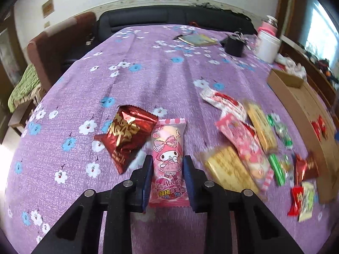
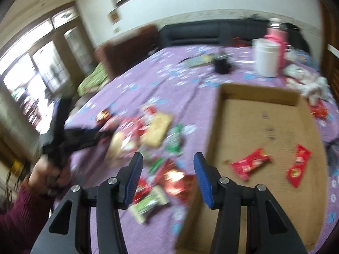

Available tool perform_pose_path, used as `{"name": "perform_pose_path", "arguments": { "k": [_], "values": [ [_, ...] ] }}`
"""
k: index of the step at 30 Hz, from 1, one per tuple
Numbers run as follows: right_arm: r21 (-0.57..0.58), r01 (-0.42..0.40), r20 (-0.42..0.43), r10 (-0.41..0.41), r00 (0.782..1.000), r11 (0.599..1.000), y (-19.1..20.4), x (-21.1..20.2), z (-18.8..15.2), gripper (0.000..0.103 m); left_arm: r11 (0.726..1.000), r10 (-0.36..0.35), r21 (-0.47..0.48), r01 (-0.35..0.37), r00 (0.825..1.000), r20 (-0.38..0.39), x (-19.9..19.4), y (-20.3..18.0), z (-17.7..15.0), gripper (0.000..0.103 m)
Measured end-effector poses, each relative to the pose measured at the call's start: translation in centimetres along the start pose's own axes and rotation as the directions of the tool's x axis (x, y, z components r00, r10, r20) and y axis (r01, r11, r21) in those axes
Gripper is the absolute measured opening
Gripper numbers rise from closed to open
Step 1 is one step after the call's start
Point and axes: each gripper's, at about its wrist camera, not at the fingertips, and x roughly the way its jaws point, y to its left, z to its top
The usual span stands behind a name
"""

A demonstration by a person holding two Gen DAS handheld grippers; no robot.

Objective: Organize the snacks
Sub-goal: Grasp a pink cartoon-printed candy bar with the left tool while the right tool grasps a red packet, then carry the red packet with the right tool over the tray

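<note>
Worktop (image 1: 148, 74) under purple floral cloth; cardboard box (image 2: 260, 114) at its 3 o'clock side holds two red snack packets (image 2: 251, 163). A loose snack heap (image 1: 250, 148) lies between box and pink My Melody packet (image 1: 168, 160), dark red foil bag (image 1: 125, 137) at 10 o'clock of it. Left hand-held gripper (image 1: 167, 182) clamped on the My Melody packet; right hand-held gripper (image 2: 167, 177) apart, nothing between its pads.
</note>
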Motion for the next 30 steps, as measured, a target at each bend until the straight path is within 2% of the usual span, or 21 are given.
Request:
{"name": "perform_pose_path", "arguments": {
  "k": [2,4,6,7,8,15,19,22,24,27,30],
  "values": [
    [-0.039,-0.061,-0.056,0.059,0.997,0.997,1.5,0.8,-0.5,0.049,1.0,-0.005,-0.007,0.005,1.0,0.006,0.2,-0.2,0.2,0.038],
    [-0.076,-0.068,-0.086,0.062,0.994,0.995,2.8,1.5,-1.1,0.049,1.0,0.013,-0.01,-0.013,1.0,0.026,0.3,-0.4,0.1,0.038],
    [-0.152,-0.033,-0.116,0.016,0.993,0.988,4.4,2.5,-1.9,0.049,1.0,0.026,-0.012,-0.025,0.998,0.048,0.3,-0.5,-0.1,0.035],
    [-0.181,-0.017,-0.124,-0.006,0.992,0.983,5.0,2.9,-2.2,0.049,0.999,0.027,-0.017,-0.027,0.998,0.052,0.3,-0.3,0.0,0.028],
    [-0.208,-0.002,-0.133,-0.026,0.991,0.978,5.5,3.4,-2.6,0.049,1.0,0.015,-0.027,-0.014,0.998,0.055,0.2,-0.1,0.0,0.026],
    [-0.3,0.113,-0.151,-0.164,0.975,0.947,6.5,5.5,-3.8,0.049,0.996,-0.028,-0.082,0.038,0.992,0.125,-1.3,1.4,-0.2,0.026],
    [-0.317,0.126,-0.179,-0.19,0.965,0.94,6.5,6.9,-4.3,0.049,0.995,-0.043,-0.084,0.054,0.99,0.132,-1.7,1.4,-0.2,0.026],
    [-0.295,0.117,-0.177,-0.175,0.968,0.948,6.3,7.2,-4.2,0.047,0.996,-0.041,-0.069,0.051,0.989,0.142,-1.9,1.1,-0.3,0.026],
    [-0.287,0.102,-0.179,-0.158,0.971,0.952,6.2,7.1,-4.3,0.037,0.996,-0.046,-0.062,0.056,0.988,0.149,-2.1,0.9,-0.3,0.026],
    [-0.285,0.087,-0.181,-0.142,0.973,0.955,6.5,7.0,-4.3,0.036,0.997,-0.044,-0.056,0.054,0.987,0.157,-2.3,0.7,-0.3,0.026],
    [-0.284,0.013,-0.188,-0.069,0.98,0.959,7.1,6.6,-4.4,0.035,0.997,-0.047,-0.056,0.057,0.985,0.163,-2.4,0.7,-0.3,0.026]
  ]
}}
